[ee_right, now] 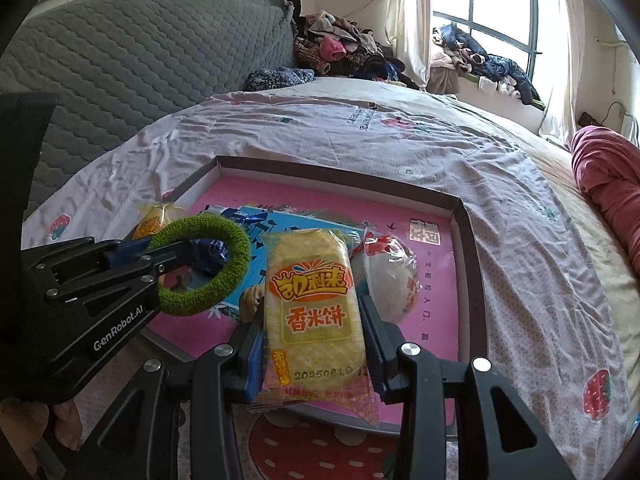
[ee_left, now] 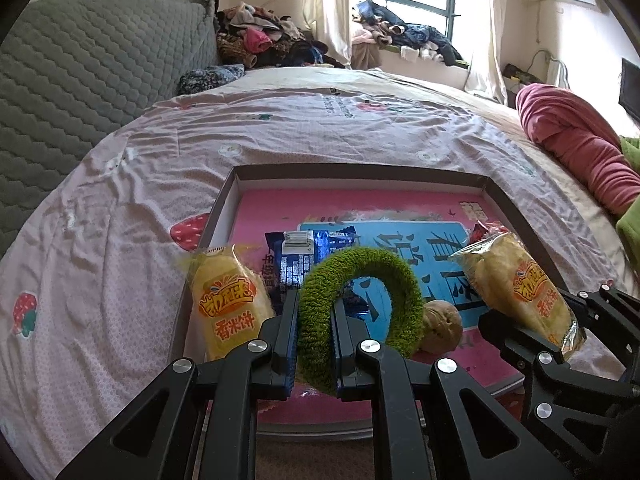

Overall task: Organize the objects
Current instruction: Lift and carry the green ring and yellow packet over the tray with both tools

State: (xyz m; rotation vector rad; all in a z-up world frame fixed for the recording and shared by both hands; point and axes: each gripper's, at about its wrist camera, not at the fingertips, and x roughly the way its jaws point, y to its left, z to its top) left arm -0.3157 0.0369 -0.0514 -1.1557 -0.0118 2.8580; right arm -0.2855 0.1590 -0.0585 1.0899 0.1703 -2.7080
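My left gripper (ee_left: pixel 315 304) is shut on a fuzzy green ring (ee_left: pixel 360 300), held above a shallow box lid with a pink printed floor (ee_left: pixel 280 208). My right gripper (ee_right: pixel 313 312) is shut on a yellow rice-cracker packet (ee_right: pixel 310 300), also over the lid. In the left wrist view that packet (ee_left: pixel 520 284) and the right gripper (ee_left: pixel 528 332) show at the right. In the right wrist view the green ring (ee_right: pixel 236 256) and the left gripper (ee_right: pixel 168 250) show at the left. Inside the lid lie a second yellow packet (ee_left: pixel 228 300), a blue wrapper (ee_left: pixel 300 256), a walnut (ee_left: pixel 442 326) and a white-and-red packet (ee_right: pixel 390 276).
The lid's dark rim (ee_right: pixel 466 248) rests on a bed with a pink strawberry-print sheet (ee_left: pixel 120 240). A grey quilted headboard (ee_left: pixel 80 72) stands at the left, piled clothes (ee_left: pixel 260 40) lie at the back, and a rolled red blanket (ee_left: pixel 576 148) lies at the right.
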